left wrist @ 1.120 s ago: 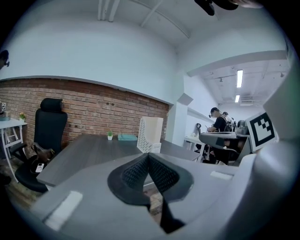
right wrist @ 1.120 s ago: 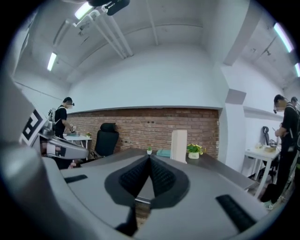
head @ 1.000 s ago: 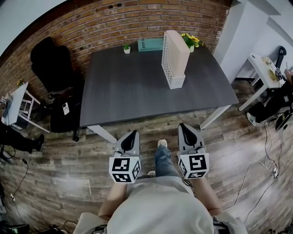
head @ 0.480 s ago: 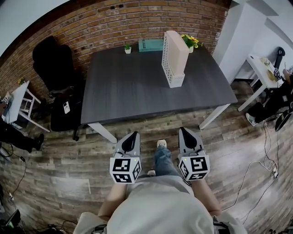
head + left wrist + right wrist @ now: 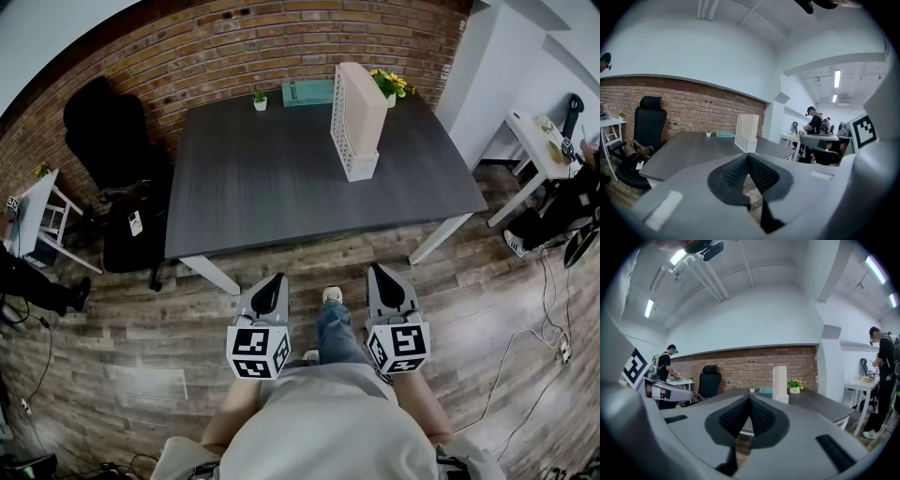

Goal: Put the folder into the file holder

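Both tongs are held low in front of the body, over the wood floor (image 5: 141, 319) and short of the near edge of the surface (image 5: 262, 187).

- The left tongs (image 5: 275, 278) have their jaws pressed together at the tip, with nothing between them.
- The right tongs (image 5: 376, 268) are likewise closed and empty.
- Both point toward the surface and touch nothing on it.

The file holder (image 5: 349, 141) stands upright on the surface, right of centre and toward the far edge, well apart from both tongs. A tall beige panel fills it up to its top. We take this to be the folder (image 5: 368, 108) standing inside. From this distance, though, we cannot separate it cleanly from the holder's own wall.

Along the far edge:

- A flat teal item (image 5: 307, 91) lies just left of the holder.
- A small potted plant (image 5: 260, 97) sits further left.
- Yellow flowers (image 5: 392, 84) are to the holder's right.

A black office chair (image 5: 108, 131) stands off the left side, against the brick wall (image 5: 234, 47).
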Demonstrator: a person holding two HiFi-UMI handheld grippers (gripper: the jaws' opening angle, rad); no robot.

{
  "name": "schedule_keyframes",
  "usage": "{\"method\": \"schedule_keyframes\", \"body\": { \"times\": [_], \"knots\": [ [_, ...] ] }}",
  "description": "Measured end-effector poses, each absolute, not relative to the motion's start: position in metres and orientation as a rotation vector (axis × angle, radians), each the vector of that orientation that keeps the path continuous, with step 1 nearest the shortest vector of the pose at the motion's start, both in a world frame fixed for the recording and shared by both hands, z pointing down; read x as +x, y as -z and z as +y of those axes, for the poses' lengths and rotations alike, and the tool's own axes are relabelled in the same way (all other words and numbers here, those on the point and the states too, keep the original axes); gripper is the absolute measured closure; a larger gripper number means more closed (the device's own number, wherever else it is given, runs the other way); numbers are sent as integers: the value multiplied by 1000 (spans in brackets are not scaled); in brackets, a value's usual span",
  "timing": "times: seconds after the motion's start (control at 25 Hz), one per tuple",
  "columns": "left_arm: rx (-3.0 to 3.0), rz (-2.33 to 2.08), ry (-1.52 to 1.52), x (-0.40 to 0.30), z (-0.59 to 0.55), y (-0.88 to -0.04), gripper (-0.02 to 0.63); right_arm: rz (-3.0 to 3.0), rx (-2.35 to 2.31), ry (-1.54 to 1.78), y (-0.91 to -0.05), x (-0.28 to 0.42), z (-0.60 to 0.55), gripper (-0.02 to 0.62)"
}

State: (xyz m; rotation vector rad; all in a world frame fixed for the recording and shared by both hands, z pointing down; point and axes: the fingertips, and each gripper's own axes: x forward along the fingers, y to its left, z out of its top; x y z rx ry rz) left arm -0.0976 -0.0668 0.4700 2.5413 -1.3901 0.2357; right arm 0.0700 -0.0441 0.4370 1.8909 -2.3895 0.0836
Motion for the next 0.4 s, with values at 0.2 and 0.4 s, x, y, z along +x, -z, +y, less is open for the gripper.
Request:
{"method": "schedule_keyframes", "body": {
  "times": [0.2, 0.4],
  "knots": [
    [2536, -1387, -242, -100, -73, -473, 595, -2393, 1899, -97, -438, 71, -51, 595],
    [2539, -1385, -241, -99, -82, -472, 595, -2400, 1891, -123, -439, 71, -59, 595]
  ]
}}
